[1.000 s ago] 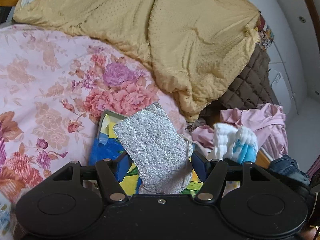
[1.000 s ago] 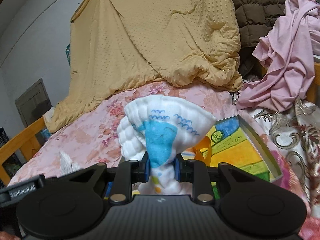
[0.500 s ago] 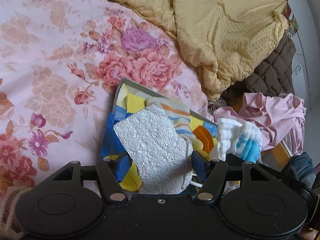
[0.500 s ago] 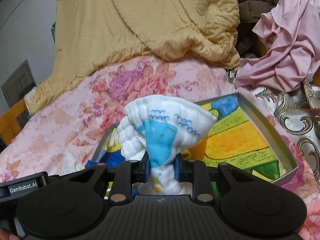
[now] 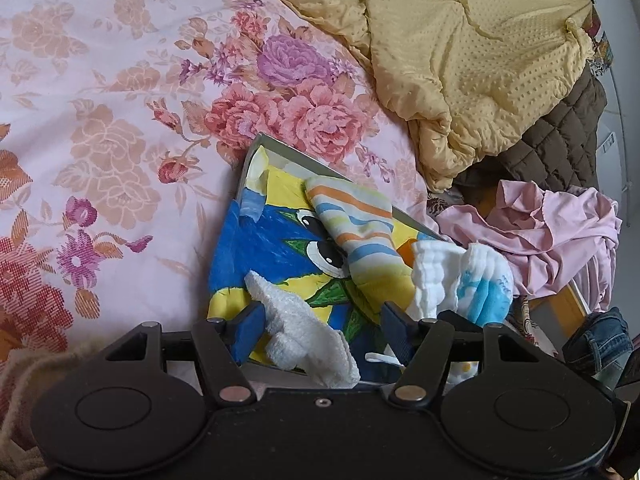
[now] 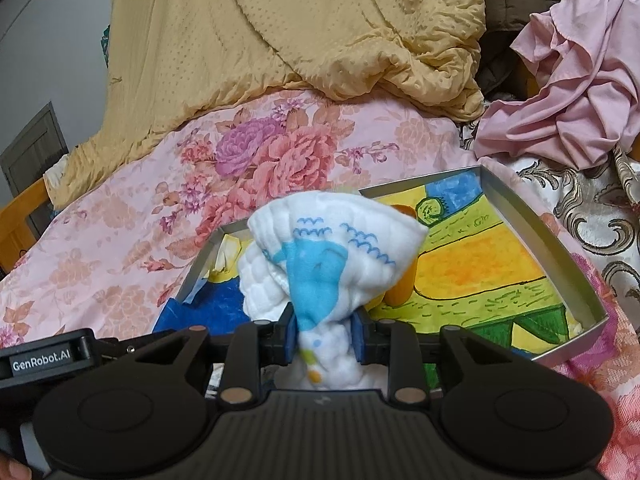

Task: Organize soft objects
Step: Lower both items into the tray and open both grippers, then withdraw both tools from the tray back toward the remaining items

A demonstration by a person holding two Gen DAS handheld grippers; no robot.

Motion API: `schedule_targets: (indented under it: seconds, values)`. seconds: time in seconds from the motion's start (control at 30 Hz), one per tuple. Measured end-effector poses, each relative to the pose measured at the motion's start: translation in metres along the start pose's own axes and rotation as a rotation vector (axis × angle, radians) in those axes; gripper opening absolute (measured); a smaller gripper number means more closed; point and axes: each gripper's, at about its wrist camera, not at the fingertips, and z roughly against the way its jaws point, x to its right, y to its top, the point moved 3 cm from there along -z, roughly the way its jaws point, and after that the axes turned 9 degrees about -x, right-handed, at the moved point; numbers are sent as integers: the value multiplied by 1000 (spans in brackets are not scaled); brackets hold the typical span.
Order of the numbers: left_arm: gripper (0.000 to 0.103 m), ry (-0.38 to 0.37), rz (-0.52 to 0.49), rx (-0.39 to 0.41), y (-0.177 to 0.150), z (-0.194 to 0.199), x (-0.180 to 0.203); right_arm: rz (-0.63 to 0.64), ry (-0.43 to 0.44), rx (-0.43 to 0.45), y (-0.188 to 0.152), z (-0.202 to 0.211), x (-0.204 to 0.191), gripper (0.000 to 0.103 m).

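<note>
Bedding fills both views: a floral pink quilt [image 5: 120, 128] covers the bed, a yellow dotted blanket [image 5: 460, 60] is heaped at the far side, and a pink garment [image 5: 560, 240] lies crumpled near the edge. On the quilt sits a shallow painted tray [image 6: 532, 224] with low grey walls, the evident drop point for the soft items. A striped cloth [image 5: 352, 216] lies inside it. Left claw [image 5: 324, 328]: jaws spread wide, with a white fluffy cloth [image 5: 300, 328] slumped between them over the tray's near edge. It leans against the left pad only, so it reads as let go, not pinched. Right claw [image 6: 324, 338]: jaws are opening, with the stem of a white and blue cloth [image 6: 320, 264] between the pads and its fanned top over the tray. The pads seem still in light contact with the fabric. Risks, as judgement. (1) The white fluffy cloth straddles the tray's near rim; pulling the left claw back could snag it on the pad and drag it out onto the quilt. (2) The white and blue cloth is bunched and top-heavy; released from here it may topple toward the near wall and spill over it. (3) The tray rests on soft bedding, so any downward press on one rim could tip it and slide the contents. (4) Both claws work close together over the same end, so a collision is possible.
</note>
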Motion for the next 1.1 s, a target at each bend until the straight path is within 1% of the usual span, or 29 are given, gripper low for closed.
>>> schedule_targets:
  seconds: [0.17, 0.2, 0.33, 0.4, 0.47, 0.53, 0.67, 0.7, 0.73, 0.77, 0.83, 0.87, 0.93, 1.1]
  values:
    - [67, 5, -12, 6, 0, 1, 1, 1, -6, -7, 0, -1, 1, 35]
    - [69, 8, -17, 9, 0, 2, 1, -2, -7, -6, 0, -1, 1, 38]
    - [74, 38, -46, 22, 0, 5, 4, -10, -14, 8, 2, 5, 4, 42]
    - [78, 53, -60, 28, 0, 8, 7, -18, -9, 19, 3, 9, 6, 43]
    - [82, 59, -65, 36, 0, 12, 9, -18, -10, 29, 4, 15, 7, 46]
    - [86, 65, -75, 47, 0, 17, 13, -6, -16, 43, 4, 22, 6, 54]
    - [96, 84, -103, 79, -1, 31, 21, 14, -19, 72, 5, 37, 4, 66]
    - [98, 89, -111, 90, -1, 35, 23, 18, -20, 80, 5, 41, 4, 71]
    - [99, 95, -120, 99, -2, 39, 26, 22, -20, 89, 6, 46, 4, 75]
    - [101, 103, -128, 106, -3, 43, 29, 26, -20, 99, 6, 51, 3, 76]
    - [102, 118, -146, 121, -4, 51, 33, 37, -27, 114, 5, 60, 2, 84]
    - [102, 125, -153, 126, -6, 54, 35, 43, -32, 123, 4, 65, 2, 85]
    - [102, 136, -169, 136, -9, 62, 39, 52, -42, 139, 3, 75, 1, 93]
    - [102, 174, -214, 172, -15, 83, 51, 85, -80, 190, -5, 103, -2, 101]
